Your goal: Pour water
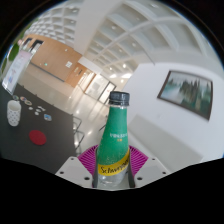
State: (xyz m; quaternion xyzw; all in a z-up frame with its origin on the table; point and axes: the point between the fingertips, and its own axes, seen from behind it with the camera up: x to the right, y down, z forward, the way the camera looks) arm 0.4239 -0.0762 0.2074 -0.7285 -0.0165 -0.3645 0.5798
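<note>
A green plastic bottle (116, 135) with a dark cap and a yellow label stands upright between my fingers. Both magenta pads (92, 157) press on its sides, so my gripper (114, 165) is shut on it. The bottle is lifted and the view is tilted, with the ceiling showing beyond it. A white patterned cup (12, 113) stands on the dark table (45, 122), off to the left and well beyond the fingers. The bottle's base is hidden below the fingers.
A red round object (39, 137) lies on the dark table near the cup. A small dark thing (45, 116) lies beside it. A framed picture (187, 91) hangs on the white wall to the right. Wooden floor and furniture lie farther back.
</note>
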